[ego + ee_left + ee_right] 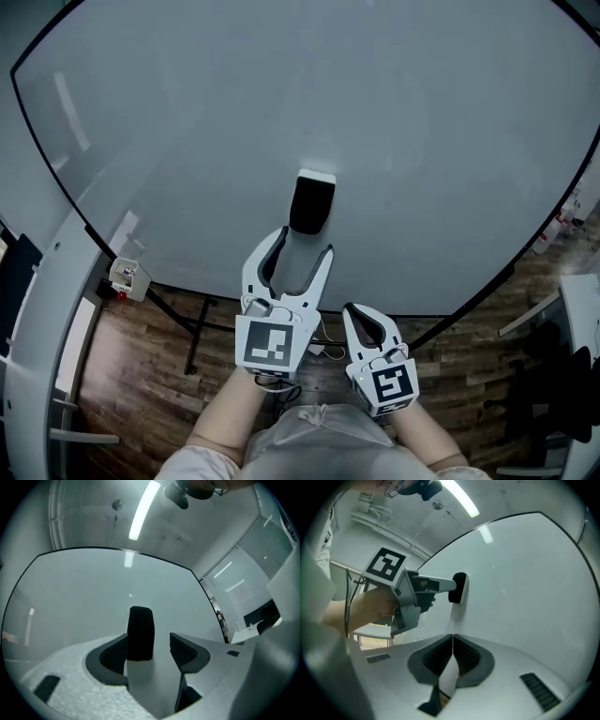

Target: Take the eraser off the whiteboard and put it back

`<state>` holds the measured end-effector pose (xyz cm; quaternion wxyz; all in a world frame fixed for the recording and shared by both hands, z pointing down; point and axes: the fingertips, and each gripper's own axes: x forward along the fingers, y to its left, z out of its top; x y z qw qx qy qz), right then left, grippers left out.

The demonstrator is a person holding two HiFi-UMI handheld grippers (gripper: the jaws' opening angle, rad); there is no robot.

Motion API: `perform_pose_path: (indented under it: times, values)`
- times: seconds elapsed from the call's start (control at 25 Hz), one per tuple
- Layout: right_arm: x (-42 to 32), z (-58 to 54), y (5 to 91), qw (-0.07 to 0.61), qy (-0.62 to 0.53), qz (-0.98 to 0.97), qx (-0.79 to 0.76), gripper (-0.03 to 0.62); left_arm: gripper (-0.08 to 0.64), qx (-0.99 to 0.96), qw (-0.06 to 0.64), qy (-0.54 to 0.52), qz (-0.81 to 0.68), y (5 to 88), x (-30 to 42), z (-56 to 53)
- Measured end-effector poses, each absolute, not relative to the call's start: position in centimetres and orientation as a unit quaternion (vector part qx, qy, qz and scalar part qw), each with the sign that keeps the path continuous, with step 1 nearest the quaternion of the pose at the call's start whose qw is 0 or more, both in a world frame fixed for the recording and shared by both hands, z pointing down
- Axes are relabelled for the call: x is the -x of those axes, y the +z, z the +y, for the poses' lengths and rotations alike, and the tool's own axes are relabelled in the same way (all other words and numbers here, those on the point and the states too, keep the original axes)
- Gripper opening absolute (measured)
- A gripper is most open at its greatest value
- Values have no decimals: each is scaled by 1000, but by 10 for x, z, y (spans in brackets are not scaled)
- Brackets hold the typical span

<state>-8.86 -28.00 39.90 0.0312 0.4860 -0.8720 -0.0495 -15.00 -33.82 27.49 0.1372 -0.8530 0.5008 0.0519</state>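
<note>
Closest to me, my right gripper hangs back from the whiteboard, level with its lower edge. Its fingers are pressed flat together with nothing between them, which its own view shows plainly.

My left gripper reaches further in, up to the whiteboard's face. Its fingers stand apart. In its own view the black eraser rises in the gap between them. It sits just beside the left-hand pad, and clear space shows between it and the other pad, so I am not squeezing it. Seen from my right gripper's view, the left gripper has its tips right at the eraser.

The eraser sits upright on the whiteboard's face, in its lower middle part, with a pale band along its top edge.

Beyond it, the whiteboard spreads wide and unmarked inside a thin dark rim. Wooden floor shows beneath its lower edge, and a long ceiling light glows above its top edge.
</note>
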Motion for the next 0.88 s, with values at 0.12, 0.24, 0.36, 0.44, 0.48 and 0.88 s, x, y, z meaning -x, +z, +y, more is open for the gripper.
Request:
perform_pose_path:
  times: [0.12, 0.24, 0.36, 0.44, 0.48, 0.88]
  values:
    - [81, -285, 399, 24, -43, -870, -491, 26, 299, 846, 157, 44, 508, 263, 147, -352]
    - [75, -290, 394, 27, -40, -866, -498, 26, 313, 841, 167, 27, 515, 258, 148, -369]
    - [66, -293, 394, 33, -45, -863, -502, 26, 314, 844, 159, 16, 513, 256, 147, -381]
    - [59, -295, 396, 36, -45, -861, -505, 26, 314, 844, 156, 16, 513, 252, 147, -386]
    - [56, -296, 396, 37, -44, -859, -508, 26, 314, 843, 157, 17, 515, 250, 147, -388]
    - [41, -304, 400, 38, -46, -852, -519, 26, 314, 806, 217, -3, 551, 253, 141, -400]
